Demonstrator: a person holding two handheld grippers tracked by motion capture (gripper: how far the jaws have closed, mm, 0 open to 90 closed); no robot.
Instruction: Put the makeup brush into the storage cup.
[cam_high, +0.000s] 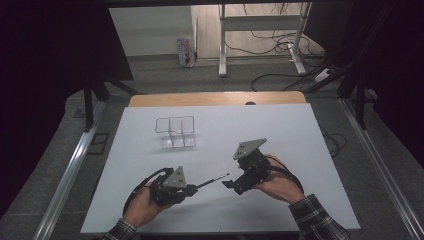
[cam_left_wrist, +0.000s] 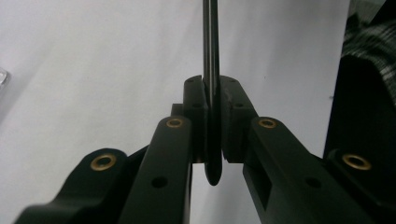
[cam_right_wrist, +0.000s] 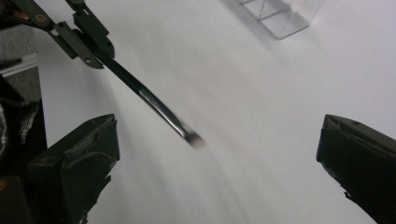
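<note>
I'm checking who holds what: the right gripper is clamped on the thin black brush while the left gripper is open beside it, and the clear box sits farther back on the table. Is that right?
Not quite: the grippers are swapped. The left gripper is clamped on the thin black brush, as the left gripper view shows, and the right gripper is open beside it, seen in the right gripper view. The clear box does sit farther back on the table.
</note>
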